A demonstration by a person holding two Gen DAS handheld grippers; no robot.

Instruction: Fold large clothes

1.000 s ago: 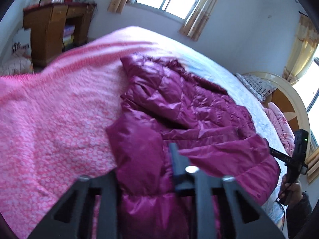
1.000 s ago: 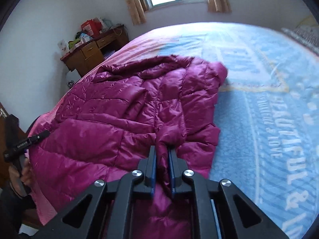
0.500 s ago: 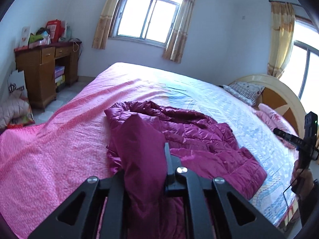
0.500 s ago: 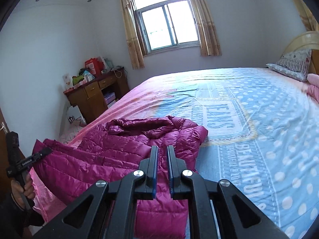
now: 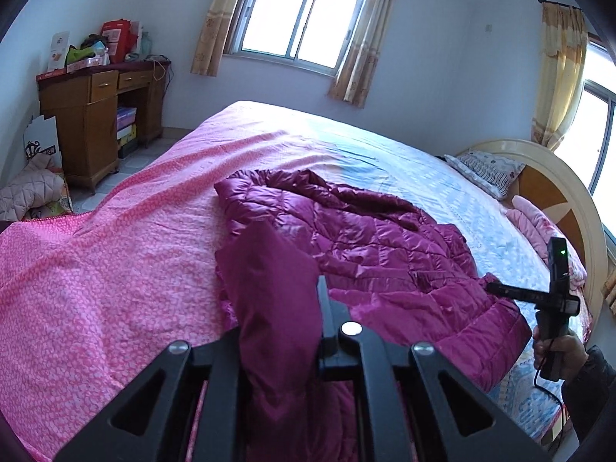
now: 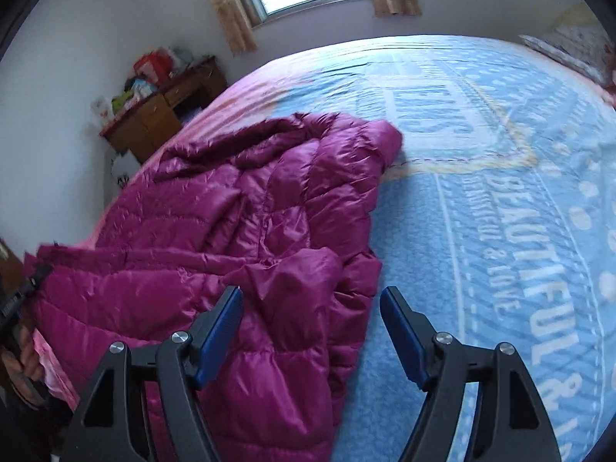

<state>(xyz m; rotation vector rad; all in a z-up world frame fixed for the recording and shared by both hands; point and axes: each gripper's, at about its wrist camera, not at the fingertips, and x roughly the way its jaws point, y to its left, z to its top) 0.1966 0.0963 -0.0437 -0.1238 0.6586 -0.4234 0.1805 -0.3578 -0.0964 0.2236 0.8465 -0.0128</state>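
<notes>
A magenta quilted down jacket (image 5: 377,246) lies spread across the bed (image 5: 96,269), partly folded over itself. My left gripper (image 5: 292,292) is shut on a fold of the jacket's near edge, and the fabric drapes over and hides its left finger. In the right wrist view the jacket (image 6: 238,200) covers the left half of the bed (image 6: 500,192). My right gripper (image 6: 312,296) is opening, its blue pads (image 6: 223,319) wide apart. A puffed corner of the jacket lies under and between the pads, which do not touch it.
The right gripper's handle (image 5: 554,300) and the person's hand show at the left wrist view's right edge. A wooden desk (image 5: 96,115) with clutter stands by the far wall. A curved headboard (image 5: 558,192) and pillow (image 5: 485,165) close the bed's right end. Clothing (image 5: 30,188) lies on the floor.
The right gripper, shut on a jacket fold before, has let it go and opened, and now looks down on the bed again. The left gripper still holds its fold, lifted a little.
</notes>
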